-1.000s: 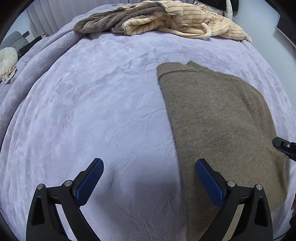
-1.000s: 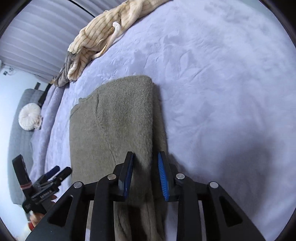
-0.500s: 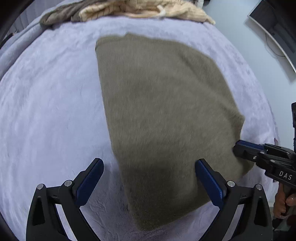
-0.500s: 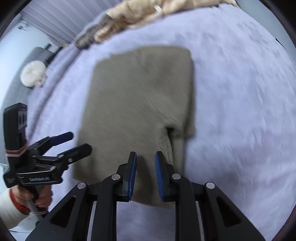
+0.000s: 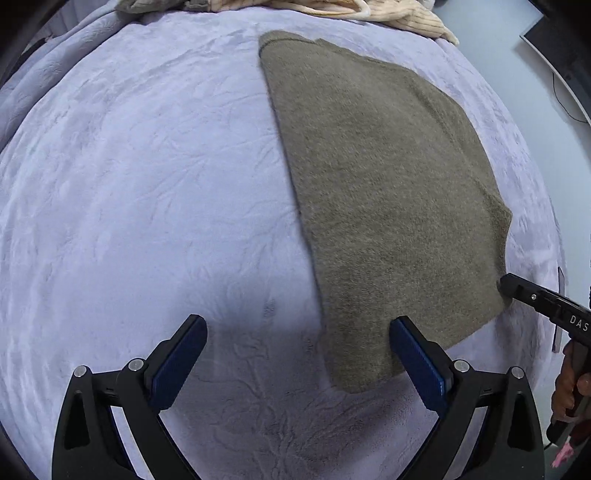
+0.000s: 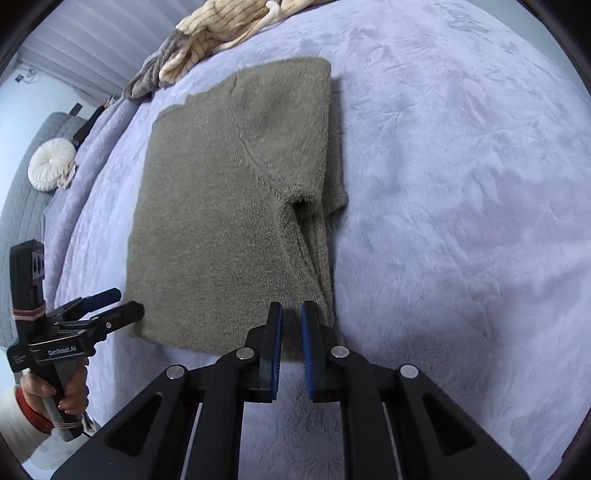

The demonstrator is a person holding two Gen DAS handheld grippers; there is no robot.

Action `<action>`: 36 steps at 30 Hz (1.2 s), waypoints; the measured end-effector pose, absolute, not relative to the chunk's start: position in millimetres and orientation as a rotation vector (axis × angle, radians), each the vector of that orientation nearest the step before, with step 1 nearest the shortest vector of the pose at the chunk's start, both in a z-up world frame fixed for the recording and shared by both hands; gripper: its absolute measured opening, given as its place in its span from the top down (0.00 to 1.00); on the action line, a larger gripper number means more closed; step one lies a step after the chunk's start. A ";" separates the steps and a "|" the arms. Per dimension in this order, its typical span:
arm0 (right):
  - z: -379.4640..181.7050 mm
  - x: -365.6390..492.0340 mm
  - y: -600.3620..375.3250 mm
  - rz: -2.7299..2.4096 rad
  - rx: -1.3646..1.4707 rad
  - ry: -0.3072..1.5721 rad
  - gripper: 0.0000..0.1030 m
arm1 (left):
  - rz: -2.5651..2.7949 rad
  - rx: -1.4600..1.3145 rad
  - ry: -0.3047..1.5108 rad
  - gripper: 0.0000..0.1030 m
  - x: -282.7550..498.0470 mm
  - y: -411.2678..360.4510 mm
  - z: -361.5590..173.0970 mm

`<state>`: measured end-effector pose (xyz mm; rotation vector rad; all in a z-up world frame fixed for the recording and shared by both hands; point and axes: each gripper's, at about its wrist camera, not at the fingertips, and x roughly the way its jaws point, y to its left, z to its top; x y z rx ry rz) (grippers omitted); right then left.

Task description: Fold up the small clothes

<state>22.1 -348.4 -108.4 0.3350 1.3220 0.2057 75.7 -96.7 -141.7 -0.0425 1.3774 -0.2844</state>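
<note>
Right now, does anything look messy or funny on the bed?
Mostly tidy. The olive sweater lies folded flat, but a short sleeve cuff pokes out past its right edge. Other clothes sit bunched in a heap at the far edge.

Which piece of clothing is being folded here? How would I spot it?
Look at the lilac bedspread. The olive-brown sweater lies flat in its middle, sleeve tucked along one edge. Unlike the crumpled cream striped pile at the far edge, it is plain, fuzzy and neatly squared.
</note>
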 end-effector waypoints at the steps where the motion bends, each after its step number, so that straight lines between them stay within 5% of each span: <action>1: -102.6 22.5 -351.1 0.200 0.343 1.308 0.88 | -0.271 -0.052 1.368 0.02 77.8 -92.6 -137.7; 2: -95.2 25.1 -354.1 0.190 0.345 1.288 0.84 | -0.256 -0.064 1.358 0.02 80.8 -88.8 -134.1; 4: -84.1 33.9 -359.0 0.175 0.348 1.250 0.52 | -0.229 -0.091 1.344 0.02 90.5 -82.7 -129.4; 5: -79.2 41.8 -362.3 0.182 0.368 1.227 0.45 | -0.223 -0.106 1.336 0.02 95.9 -80.6 -126.6; 8: -78.4 67.7 -369.0 0.209 0.428 1.215 0.47 | -0.203 -0.129 1.298 0.02 111.6 -83.4 -118.0; 11: -93.1 92.0 -366.0 0.182 0.380 1.257 0.86 | -0.206 -0.147 1.261 0.02 125.3 -92.0 -112.3; 16: -148.4 99.3 -378.4 0.033 0.277 1.383 1.00 | -0.152 -0.065 1.313 0.02 132.9 -105.9 -145.9; 26: -120.1 70.7 -411.2 0.074 0.478 1.313 0.91 | -0.155 -0.084 1.336 0.02 137.7 -84.3 -135.3; 28: -117.3 69.9 -410.3 0.081 0.486 1.306 0.67 | -0.142 -0.047 1.333 0.02 138.1 -87.9 -134.2; 30: -114.5 71.9 -410.8 0.098 0.497 1.291 0.55 | -0.138 -0.031 1.332 0.02 138.5 -90.6 -133.3; 36: -115.4 75.5 -403.9 0.117 0.507 1.293 0.55 | -0.123 -0.033 1.348 0.02 143.2 -92.3 -134.0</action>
